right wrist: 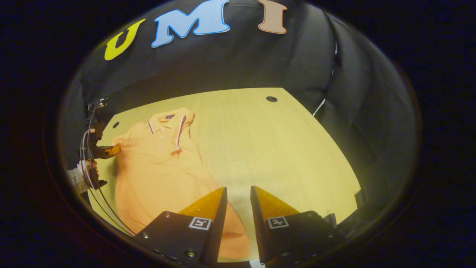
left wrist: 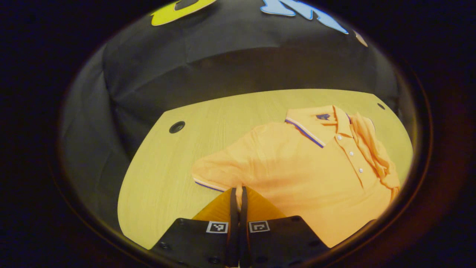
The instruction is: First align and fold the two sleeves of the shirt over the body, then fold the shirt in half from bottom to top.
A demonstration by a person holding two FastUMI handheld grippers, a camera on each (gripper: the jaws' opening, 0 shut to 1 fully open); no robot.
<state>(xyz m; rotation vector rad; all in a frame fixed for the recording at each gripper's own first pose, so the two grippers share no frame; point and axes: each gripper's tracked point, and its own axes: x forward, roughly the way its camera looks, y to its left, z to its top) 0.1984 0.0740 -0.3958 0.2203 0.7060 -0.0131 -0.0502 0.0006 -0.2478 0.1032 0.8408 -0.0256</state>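
Your left hand-held gripper (left wrist: 238,193) is pressed together, pinching the edge of the shirt (left wrist: 305,175) just under its sleeve (left wrist: 215,173). The shirt lies flat on the surface (left wrist: 208,123), collar at the far end. Your right hand-held gripper (right wrist: 238,195) is spread, hovering just right of the shirt's near hem.

Matt knit-cloth shirt (left wrist: 297,167), smooth matt wood-grain table (left wrist: 223,115), matt cloth wall (left wrist: 223,56)

The shirt (left wrist: 297,167) hem is running off the left gripper view's lower edge; its far sleeve is bunching, unreadable.
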